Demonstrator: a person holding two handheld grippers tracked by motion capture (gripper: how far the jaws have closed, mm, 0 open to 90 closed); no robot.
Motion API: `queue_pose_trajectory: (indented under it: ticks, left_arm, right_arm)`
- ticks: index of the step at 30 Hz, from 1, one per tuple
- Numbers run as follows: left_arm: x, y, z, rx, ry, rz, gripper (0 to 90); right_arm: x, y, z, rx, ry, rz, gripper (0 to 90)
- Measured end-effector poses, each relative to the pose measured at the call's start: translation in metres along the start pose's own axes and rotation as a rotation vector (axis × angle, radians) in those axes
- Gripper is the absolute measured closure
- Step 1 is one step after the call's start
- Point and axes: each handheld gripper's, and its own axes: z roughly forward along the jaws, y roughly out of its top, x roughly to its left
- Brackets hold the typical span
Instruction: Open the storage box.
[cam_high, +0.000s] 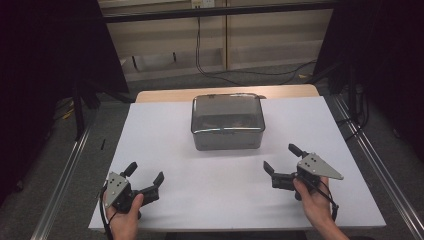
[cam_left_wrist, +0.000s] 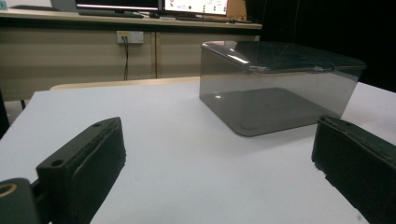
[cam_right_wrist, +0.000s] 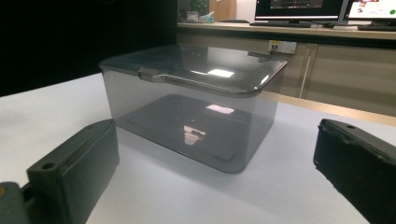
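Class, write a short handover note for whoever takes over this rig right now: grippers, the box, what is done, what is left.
Left gripper: open, holding nothing, low over the near left of the table.
Right gripper: open, holding nothing, near right, aimed at the box.
Box: smoky clear plastic, lid shut, standing mid-table toward the far edge, apart from both grippers. It looks empty through the wall.
Done: nothing visible; box untouched.
Left: probably reach in and handle the box or its lid.

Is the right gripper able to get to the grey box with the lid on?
Probably yes. The right gripper is open and points toward the grey box, with bare white table between them and nothing in the way.
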Motion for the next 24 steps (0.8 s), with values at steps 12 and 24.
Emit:
queue_pose_trajectory:
  ticks: [12,24]
  left_arm:
    - [-0.001,0.0,0.0,0.01,-0.012,-0.005,3.2]
    - [-0.001,-0.001,0.002,0.032,-0.025,-0.007,3.7]
  right_arm:
    - [0.009,0.01,0.023,0.007,0.056,-0.007,0.0]
    - [0.016,0.023,0.041,-0.011,0.093,-0.05,0.0]
